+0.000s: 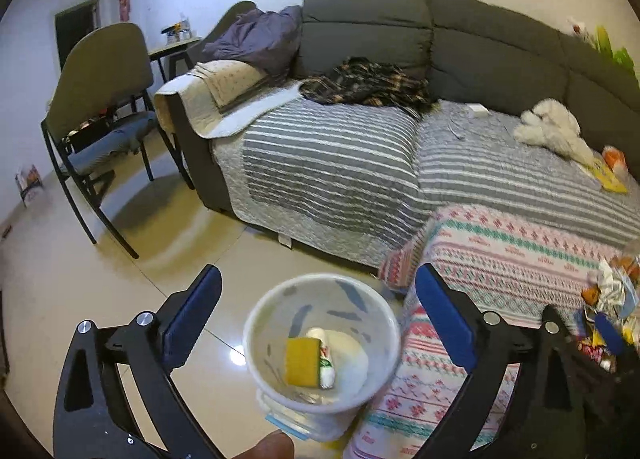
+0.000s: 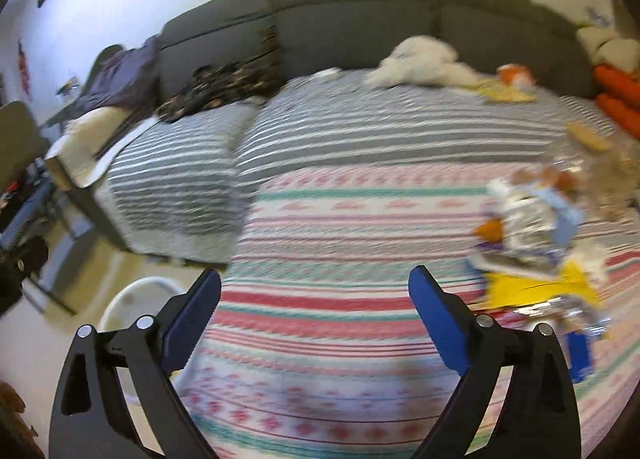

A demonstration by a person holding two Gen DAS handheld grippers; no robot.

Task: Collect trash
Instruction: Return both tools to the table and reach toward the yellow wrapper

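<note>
Patterned blanket point(image 2: 340, 299) fills lower frame; wrapper pile point(image 2: 536, 243) at right, blurred, probably several pieces left. White bin point(image 1: 320, 339) bottom centre holds few items. Left gripper point(image 1: 318, 311) and right gripper point(image 2: 314, 311) fingers apart, empty.

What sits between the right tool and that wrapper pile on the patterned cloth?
Only bare patterned cloth in the right wrist view. The open right tool points over it; the wrapper pile lies off to its right.
</note>
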